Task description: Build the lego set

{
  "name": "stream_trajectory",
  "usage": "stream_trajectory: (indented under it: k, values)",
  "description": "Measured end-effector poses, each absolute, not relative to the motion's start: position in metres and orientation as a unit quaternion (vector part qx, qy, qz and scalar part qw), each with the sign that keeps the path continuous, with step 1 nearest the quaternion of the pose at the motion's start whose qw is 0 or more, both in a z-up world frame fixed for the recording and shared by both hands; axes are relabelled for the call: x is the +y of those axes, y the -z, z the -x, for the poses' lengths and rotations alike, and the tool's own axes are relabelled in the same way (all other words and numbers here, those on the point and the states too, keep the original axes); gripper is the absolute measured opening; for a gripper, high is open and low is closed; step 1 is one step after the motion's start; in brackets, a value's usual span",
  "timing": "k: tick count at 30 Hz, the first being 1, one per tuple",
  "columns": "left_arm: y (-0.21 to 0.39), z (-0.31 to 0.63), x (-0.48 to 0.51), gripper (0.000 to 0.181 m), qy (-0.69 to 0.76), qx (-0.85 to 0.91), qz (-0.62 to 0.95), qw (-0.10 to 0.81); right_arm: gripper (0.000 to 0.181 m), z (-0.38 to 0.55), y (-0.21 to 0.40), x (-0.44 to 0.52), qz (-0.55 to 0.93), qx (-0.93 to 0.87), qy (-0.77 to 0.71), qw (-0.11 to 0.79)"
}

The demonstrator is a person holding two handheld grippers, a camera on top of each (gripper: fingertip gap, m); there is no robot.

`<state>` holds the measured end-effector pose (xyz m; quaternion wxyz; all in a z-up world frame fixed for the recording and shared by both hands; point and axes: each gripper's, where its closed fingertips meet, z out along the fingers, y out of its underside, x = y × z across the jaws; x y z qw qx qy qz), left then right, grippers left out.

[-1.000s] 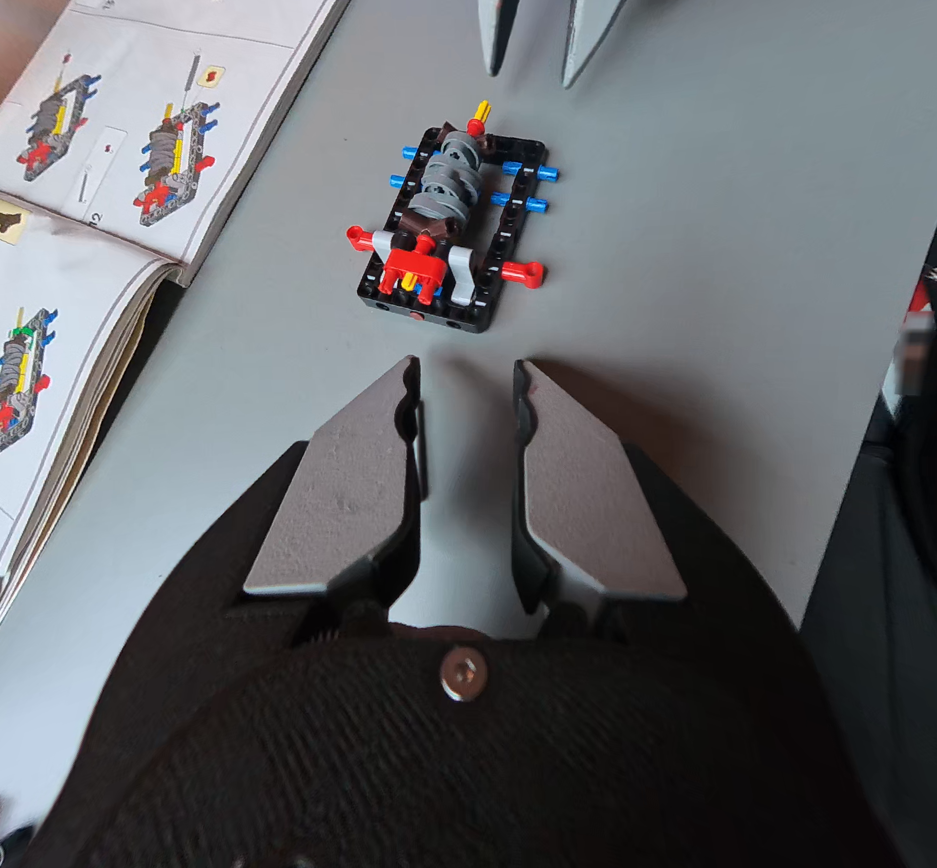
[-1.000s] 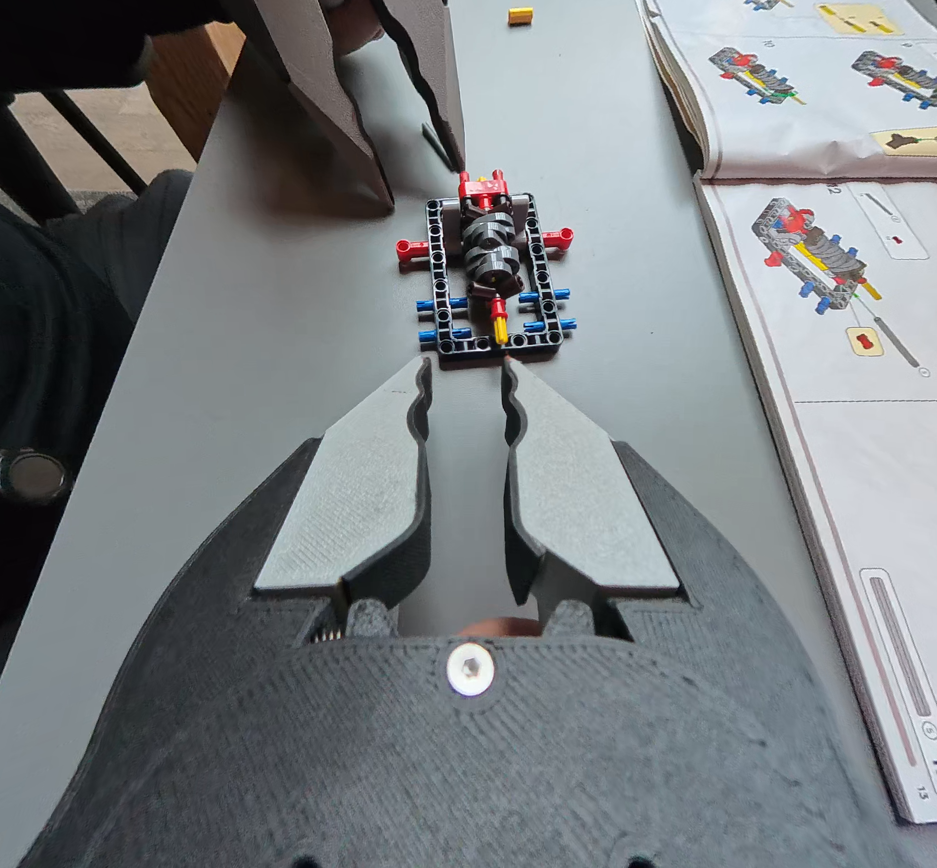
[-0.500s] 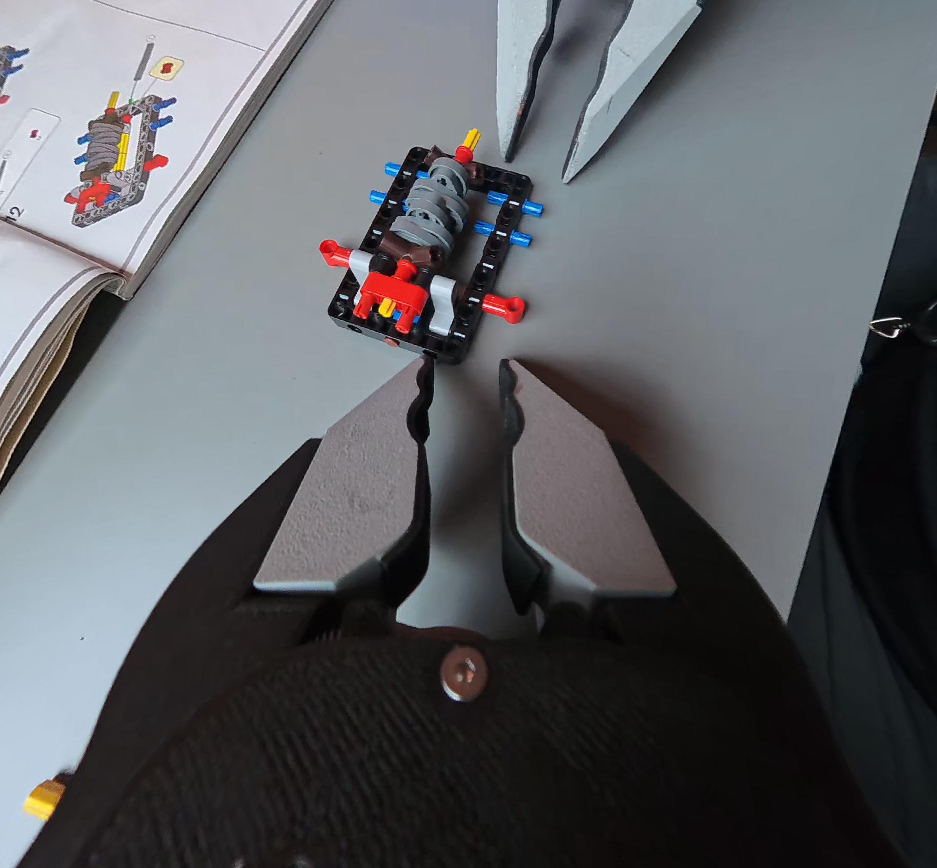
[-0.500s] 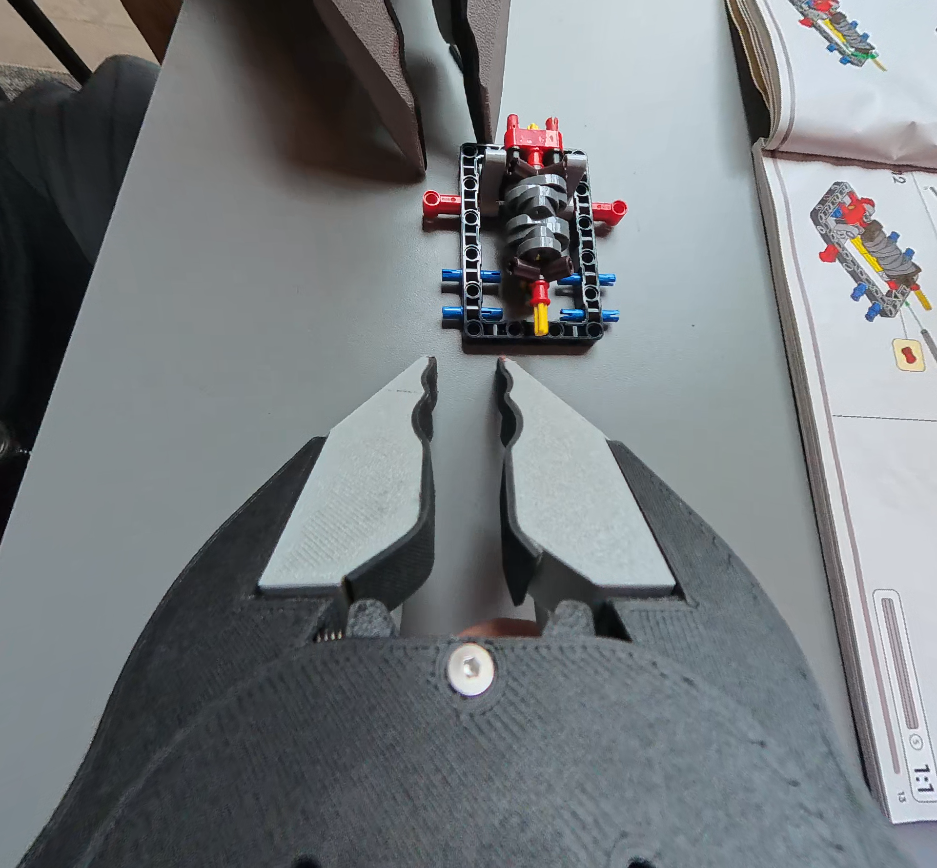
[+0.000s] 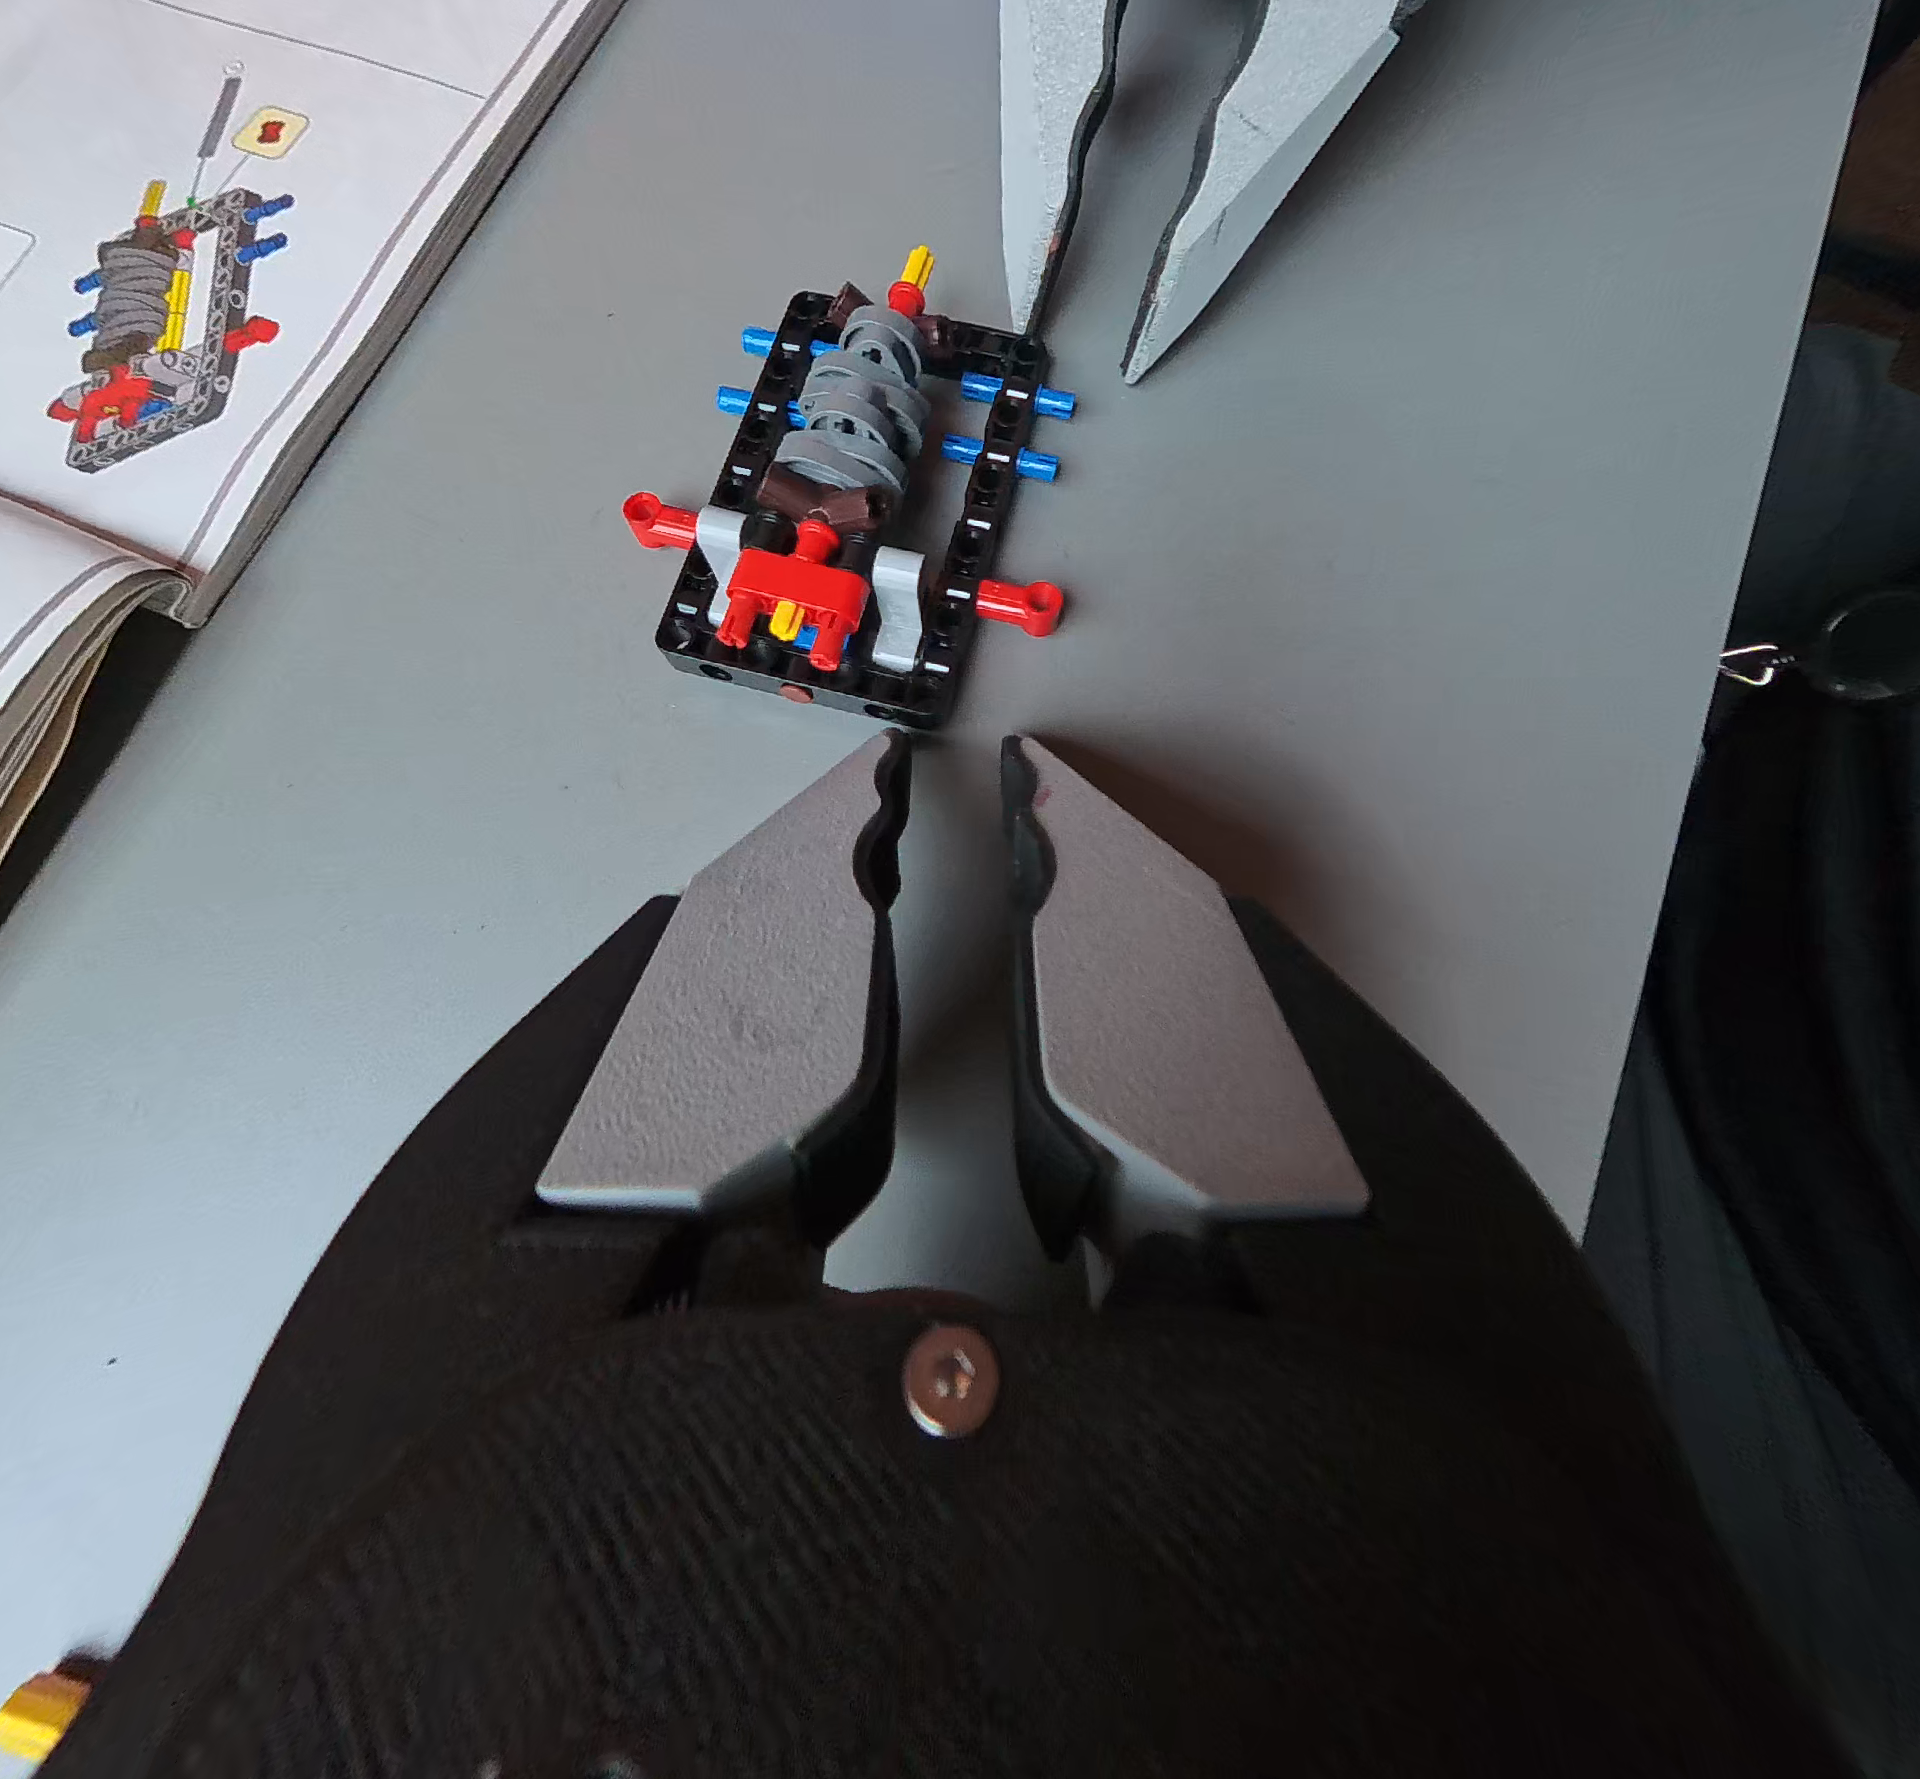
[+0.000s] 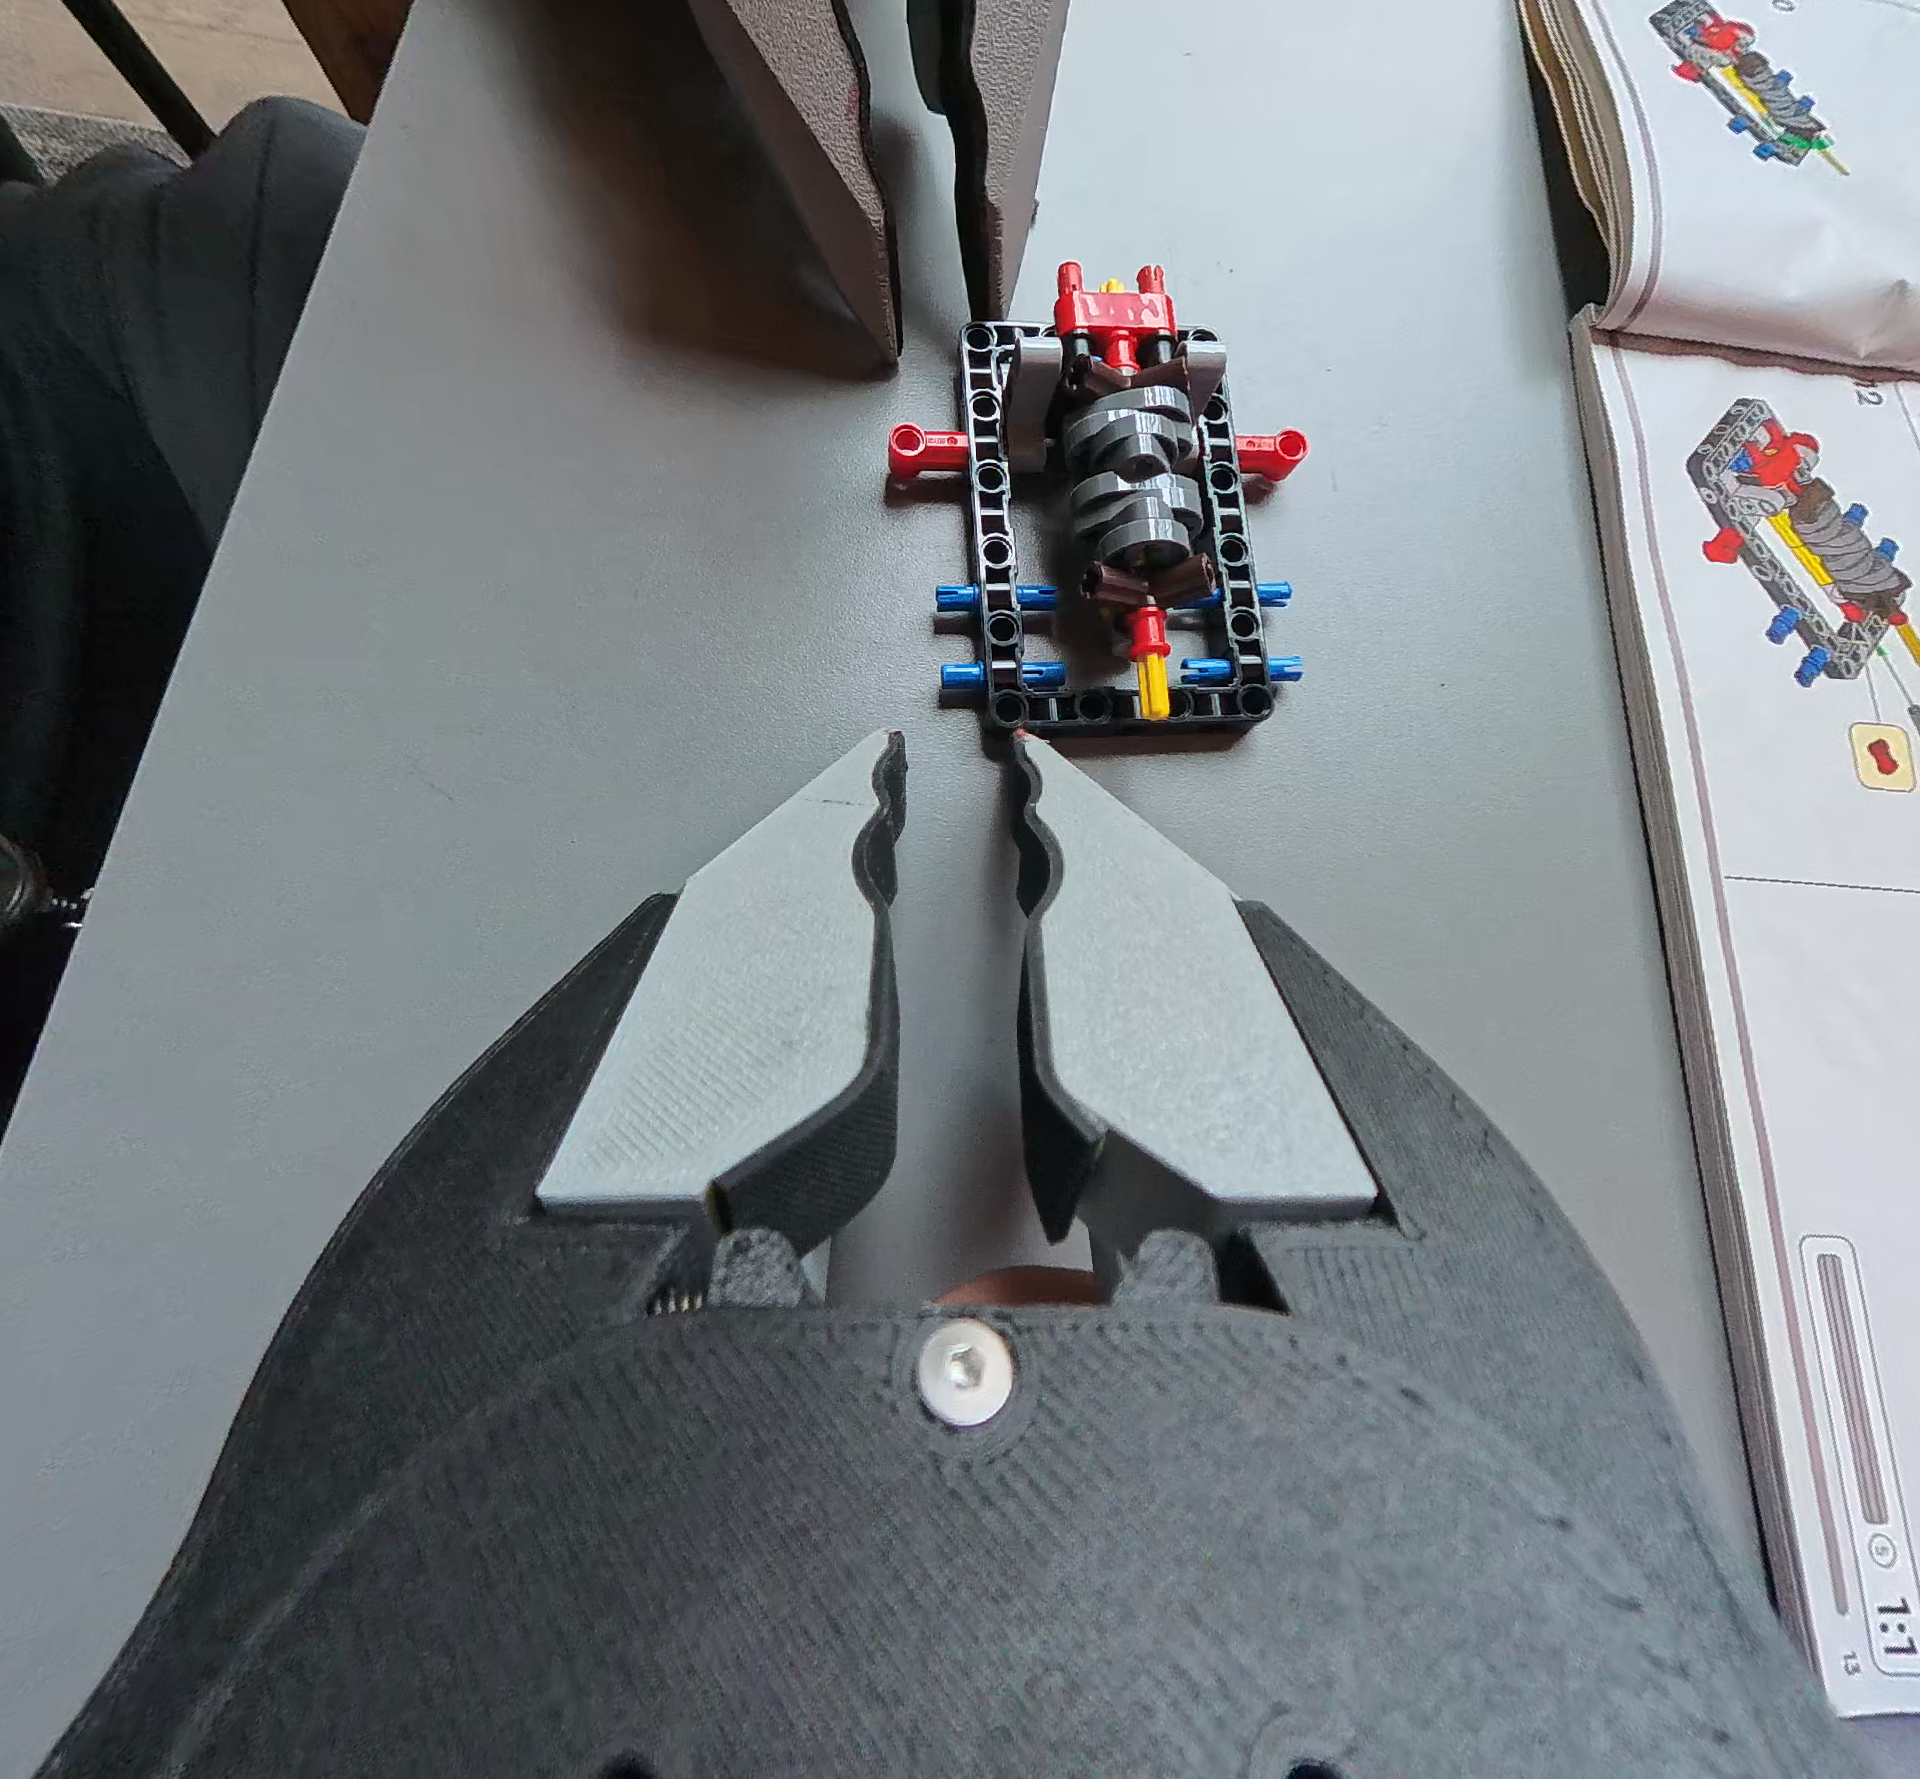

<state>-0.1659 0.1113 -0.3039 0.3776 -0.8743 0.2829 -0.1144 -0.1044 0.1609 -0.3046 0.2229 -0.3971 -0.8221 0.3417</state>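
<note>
The left gripper (image 5: 951, 742) sits low at one short end of the lego frame (image 5: 857, 508), jaws a narrow gap apart and holding nothing; its tips are just beside the frame's corner at the red-block end. The right gripper (image 6: 956, 737) faces it from the opposite short end, likewise slightly parted and empty, tips just beside the corner near the yellow axle (image 6: 1151, 685). The frame lies flat on the grey worktop (image 5: 1403, 638), its long axis running from one gripper toward the other, and each stands about equally near. Both are offset toward the same long side of the frame. Counted: one black frame, four blue pins, two red pins, one grey spiral shaft. An open instruction booklet (image 6: 1787, 794) lies alongside.
</note>
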Motion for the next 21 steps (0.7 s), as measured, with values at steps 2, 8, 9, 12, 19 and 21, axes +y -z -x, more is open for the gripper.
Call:
stream_trajectory:
  k: [2, 8, 9, 12, 19, 21]
  values:
    - [0.3038, 0.1656, 0.1112, 0.015, 0.110, 0.286, 0.873, 0.379, 0.016, 0.1043, 0.3046, 0.1609, 0.397, -0.822, -0.342, 0.223]
    - [0.3038, 0.1652, 0.1110, 0.014, 0.109, 0.288, 0.872, 0.380, 0.016, 0.1042, 0.3046, 0.1605, 0.396, -0.822, -0.343, 0.221]
    - [0.3038, 0.1652, 0.1109, 0.014, 0.111, 0.287, 0.873, 0.379, 0.016, 0.1043, 0.3046, 0.1604, 0.397, -0.822, -0.343, 0.221]
    - [0.3038, 0.1652, 0.1109, 0.014, 0.114, 0.286, 0.873, 0.378, 0.016, 0.1043, 0.3047, 0.1603, 0.397, -0.822, -0.344, 0.220]
    - [0.3041, 0.1653, 0.1110, 0.014, 0.121, 0.282, 0.874, 0.376, 0.016, 0.1043, 0.3047, 0.1601, 0.396, -0.823, -0.344, 0.220]
    - [0.3040, 0.1653, 0.1110, 0.014, 0.121, 0.282, 0.874, 0.376, 0.016, 0.1044, 0.3047, 0.1601, 0.396, -0.823, -0.344, 0.220]
